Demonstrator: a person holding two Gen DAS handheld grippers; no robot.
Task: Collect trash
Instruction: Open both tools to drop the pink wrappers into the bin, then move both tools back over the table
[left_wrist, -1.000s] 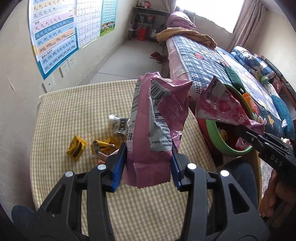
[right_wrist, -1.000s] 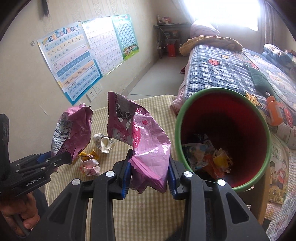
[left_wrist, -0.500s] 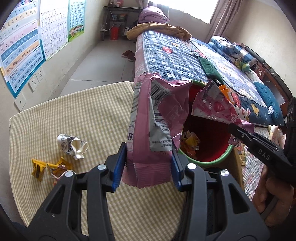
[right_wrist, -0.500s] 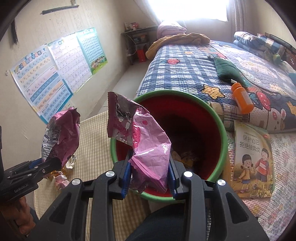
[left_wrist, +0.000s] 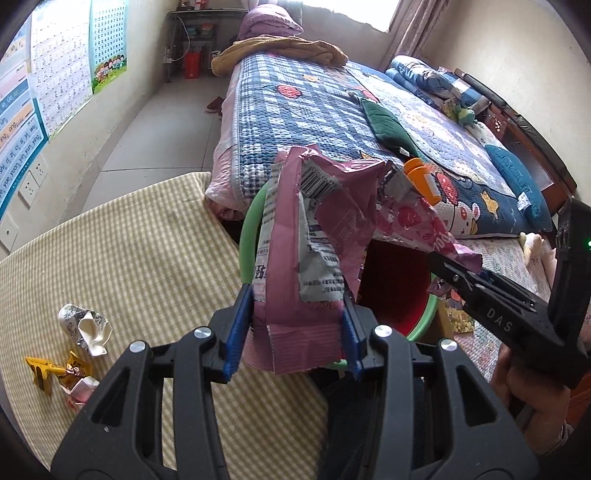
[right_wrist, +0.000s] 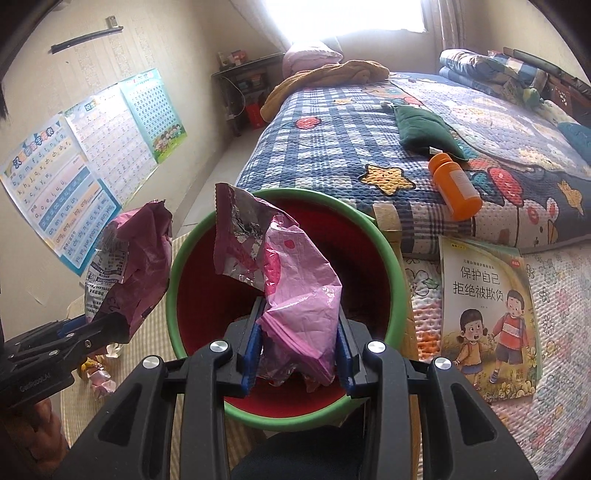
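Observation:
My left gripper is shut on a dull pink snack bag with a barcode, held upright at the table's right edge beside the bin. My right gripper is shut on a crumpled bright pink foil wrapper, held right over the mouth of the red bin with a green rim. The bin stands just off the table, mostly hidden behind the bag in the left wrist view. Trash at the bin's bottom is hidden by the wrapper. The left gripper and its bag show at the bin's left.
A yellow-checked table holds a crumpled white wrapper, yellow wrappers and a small pink one. A bed with an orange bottle lies beyond the bin. A picture book lies to the bin's right.
Both grippers have moved right, off the table toward the bin. The right gripper's wrapper is now over the bin's mouth; the left bag has reached the bin's rim. Both grips are unchanged.

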